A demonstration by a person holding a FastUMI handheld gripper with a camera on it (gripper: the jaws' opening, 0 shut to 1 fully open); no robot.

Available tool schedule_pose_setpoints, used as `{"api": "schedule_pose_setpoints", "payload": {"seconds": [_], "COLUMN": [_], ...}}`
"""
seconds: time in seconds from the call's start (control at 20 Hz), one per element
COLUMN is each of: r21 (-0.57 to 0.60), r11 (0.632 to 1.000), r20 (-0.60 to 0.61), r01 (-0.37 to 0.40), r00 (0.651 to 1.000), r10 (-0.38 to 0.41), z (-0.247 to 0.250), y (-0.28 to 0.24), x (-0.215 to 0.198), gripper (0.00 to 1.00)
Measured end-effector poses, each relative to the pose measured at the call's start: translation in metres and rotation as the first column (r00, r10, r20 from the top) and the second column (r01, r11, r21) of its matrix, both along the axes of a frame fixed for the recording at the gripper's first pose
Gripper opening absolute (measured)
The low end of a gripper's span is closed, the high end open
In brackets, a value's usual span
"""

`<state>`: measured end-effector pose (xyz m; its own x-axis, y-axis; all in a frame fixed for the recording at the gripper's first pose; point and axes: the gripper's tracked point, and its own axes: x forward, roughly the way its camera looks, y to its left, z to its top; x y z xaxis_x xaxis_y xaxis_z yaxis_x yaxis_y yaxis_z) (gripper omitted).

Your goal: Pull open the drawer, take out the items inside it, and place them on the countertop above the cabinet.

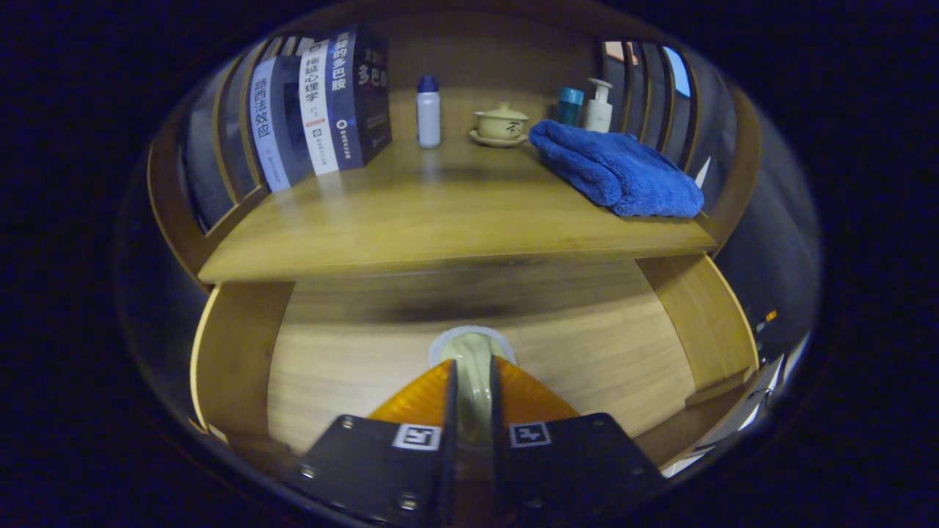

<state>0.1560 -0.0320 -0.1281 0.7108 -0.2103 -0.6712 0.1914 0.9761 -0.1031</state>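
Your gripper (470, 381) was nearly closed, both orange fingers (418, 400) pinching a pale cream item (472, 367) over the open drawer (587, 352); wooden countertop (440, 213) above held books (323, 103) and a blue towel (616, 165)

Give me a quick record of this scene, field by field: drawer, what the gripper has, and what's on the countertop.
drawer: pulled open
gripper: jaws closed on a pale cream item, over the drawer
countertop: holds upright books, white bottle, lidded cup on saucer, folded blue towel, pump bottle, teal container
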Motion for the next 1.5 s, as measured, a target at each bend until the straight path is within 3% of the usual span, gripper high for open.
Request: {"api": "schedule_pose_setpoints", "payload": {"seconds": [0.05,0.25,0.35,0.4,0.65,0.7,0.9,1.2,1.5], "r21": [0.005,-0.038,-0.06,-0.059,-0.028,-0.019,0.034,-0.015,-0.021], "r11": [1.0,0.999,0.998,0.998,1.0,1.0,0.999,0.999,0.999], "r20": [-0.004,-0.003,-0.123,-0.137,-0.029,-0.011,0.135,0.325,0.497], "r01": [0.007,0.037,0.024,-0.008,0.014,0.013,-0.01,-0.039,-0.035], "r00": [1.0,0.999,0.992,0.991,0.999,1.0,0.991,0.945,0.867], "r10": [-0.007,-0.037,-0.031,-0.001,-0.014,-0.014,0.005,0.042,0.041], "z": [-0.001,-0.004,-0.028,-0.027,-0.026,-0.021,0.006,0.075,0.156], "y": [-0.001,-0.009,-0.011,-0.007,-0.006,-0.01,-0.003,-0.005,-0.006], "x": [-0.001,0.005,-0.001,-0.005,0.002,0.005,0.001,-0.027,-0.052], "gripper": [0.18,0.18,0.19,0.27,0.27,0.08,0.08,0.08,0.08]}}
